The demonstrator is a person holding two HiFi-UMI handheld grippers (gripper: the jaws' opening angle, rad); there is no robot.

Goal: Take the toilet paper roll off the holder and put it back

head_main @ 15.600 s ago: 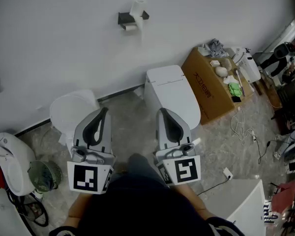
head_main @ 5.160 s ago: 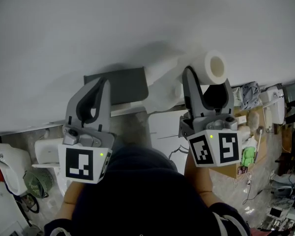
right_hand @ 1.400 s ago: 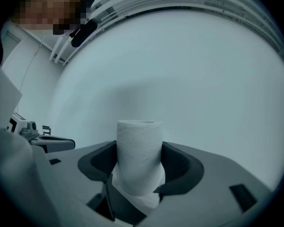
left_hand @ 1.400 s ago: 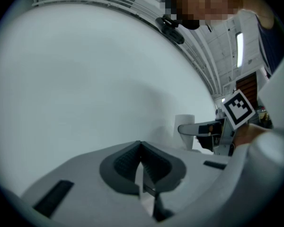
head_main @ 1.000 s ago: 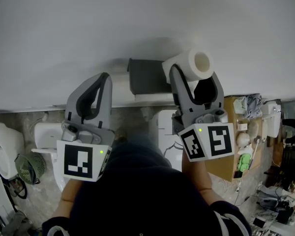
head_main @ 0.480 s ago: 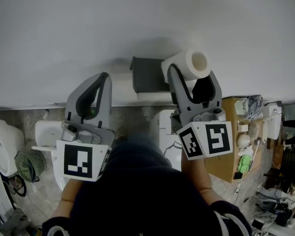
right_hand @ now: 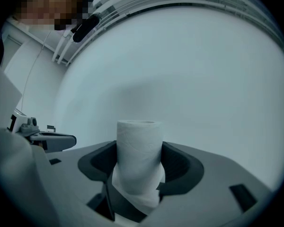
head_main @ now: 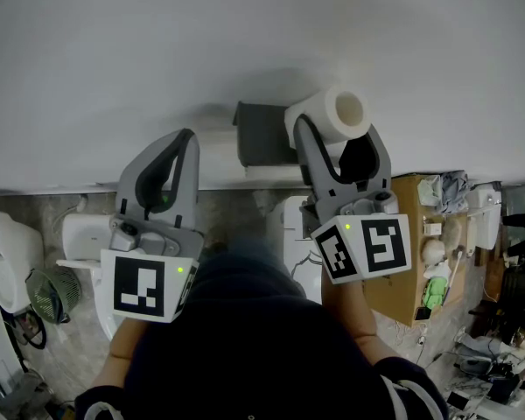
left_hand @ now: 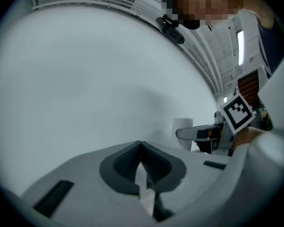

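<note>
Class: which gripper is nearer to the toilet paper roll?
Right. The right gripper holds the toilet paper roll between its jaws. The left gripper, shut and empty, is apart from it, off to its left.

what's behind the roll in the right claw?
White wall, and the dark gray holder left of the toilet paper roll. The roll covers the holder's right end; spindle unseen.

This looks like a workshop or test hall with a bathroom corner mocked up, not a home. A white toilet (head_main: 293, 227) and a second white fixture (head_main: 80, 234), perhaps another toilet, stand against a bare wall (head_main: 114, 59) that carries a dark holder (head_main: 262, 134). Beside them are a cluttered cardboard box (head_main: 398, 297) and a small fan (head_main: 45, 291). A strip light (left_hand: 240, 40) hangs on a high ceiling.
</note>
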